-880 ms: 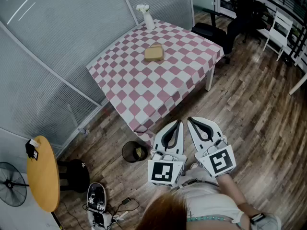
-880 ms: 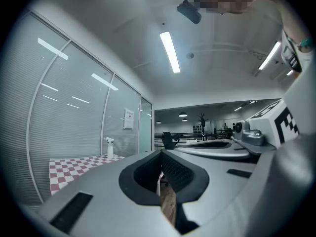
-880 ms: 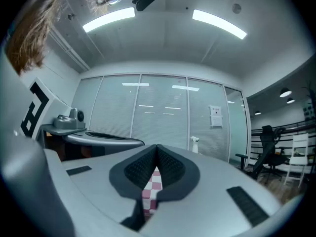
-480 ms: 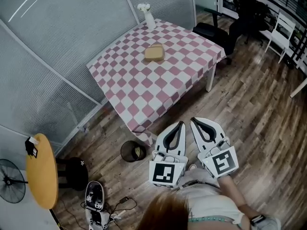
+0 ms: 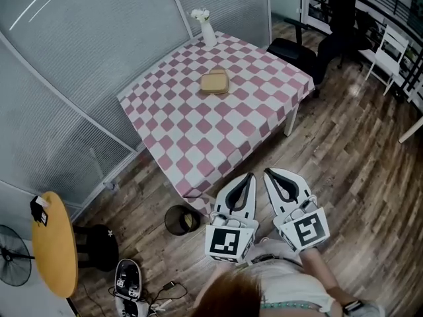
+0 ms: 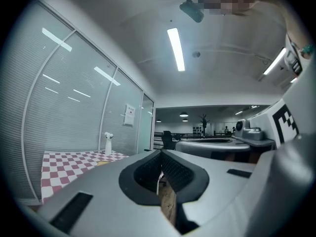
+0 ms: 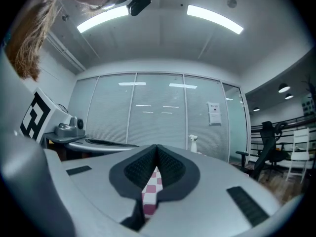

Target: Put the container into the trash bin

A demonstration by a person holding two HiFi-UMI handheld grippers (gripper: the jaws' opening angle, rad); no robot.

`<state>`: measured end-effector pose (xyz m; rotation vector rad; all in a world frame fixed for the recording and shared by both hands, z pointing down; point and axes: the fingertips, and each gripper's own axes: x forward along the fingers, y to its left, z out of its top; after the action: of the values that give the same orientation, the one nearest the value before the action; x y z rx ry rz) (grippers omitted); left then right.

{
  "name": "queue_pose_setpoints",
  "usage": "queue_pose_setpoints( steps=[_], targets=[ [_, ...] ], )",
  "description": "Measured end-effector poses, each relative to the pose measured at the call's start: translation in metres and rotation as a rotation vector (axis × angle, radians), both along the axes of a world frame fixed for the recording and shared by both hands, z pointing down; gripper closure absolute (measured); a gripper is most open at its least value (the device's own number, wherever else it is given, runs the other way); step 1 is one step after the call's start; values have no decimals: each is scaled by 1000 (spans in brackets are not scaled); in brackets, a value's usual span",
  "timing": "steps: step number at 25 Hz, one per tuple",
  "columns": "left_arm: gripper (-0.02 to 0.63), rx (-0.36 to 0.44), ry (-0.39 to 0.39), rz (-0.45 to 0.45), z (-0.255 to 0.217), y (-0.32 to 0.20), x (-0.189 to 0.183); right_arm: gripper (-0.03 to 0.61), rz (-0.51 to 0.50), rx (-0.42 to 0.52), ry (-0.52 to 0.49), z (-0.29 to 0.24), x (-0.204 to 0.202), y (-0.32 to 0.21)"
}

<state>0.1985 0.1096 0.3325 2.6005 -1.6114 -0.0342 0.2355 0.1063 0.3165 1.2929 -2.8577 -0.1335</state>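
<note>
A tan, flat container [image 5: 215,82] lies on the far half of the checked table [image 5: 198,134]. A round black trash bin [image 5: 180,220] stands on the wood floor by the table's near corner. My left gripper [image 5: 249,176] and right gripper [image 5: 268,172] are held side by side near the person's body, off the table's near edge and pointing at it. Both are shut with nothing between the jaws. In the left gripper view the left gripper [image 6: 160,154] shows its tips meeting; the right gripper [image 7: 157,147] in its own view does too.
A white vase with flowers [image 5: 207,30] stands at the table's far corner. Glass partitions run along the left. A black office chair [image 5: 294,50] sits beyond the table, a round yellow side table [image 5: 54,251] at lower left, shoes and cables [image 5: 129,287] on the floor.
The head view has shifted so the table and bin sit a little nearer and lower in the picture. Both grippers keep their place near the body and stay shut.
</note>
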Motion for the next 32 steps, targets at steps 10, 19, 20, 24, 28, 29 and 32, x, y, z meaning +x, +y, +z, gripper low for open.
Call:
queue_pose_setpoints(
  steps=[10, 19, 20, 24, 28, 29, 32],
  targets=[
    [601, 15, 17, 71, -5, -100, -46, 586, 76, 11, -5, -4, -48, -98],
    [601, -4, -3, 101, 5, -159, -94, 586, 88, -25, 7, 9, -100, -158],
    [601, -8, -5, 100, 6, -163, -99, 586, 87, -28, 9, 10, -105, -162],
    [601, -11, -7, 100, 7, -178, -117, 586, 84, -33, 17, 12, -122, -179],
    [601, -1, -13, 95, 6, -190, -133, 586, 80, -28, 27, 11, -139, -192],
    [601, 1, -16, 94, 6, -193, -138, 586, 79, -27, 28, 10, -143, -195],
    [601, -2, -20, 99, 6, -199, -147, 586, 79, -26, 29, 11, -153, -202]
  ],
)
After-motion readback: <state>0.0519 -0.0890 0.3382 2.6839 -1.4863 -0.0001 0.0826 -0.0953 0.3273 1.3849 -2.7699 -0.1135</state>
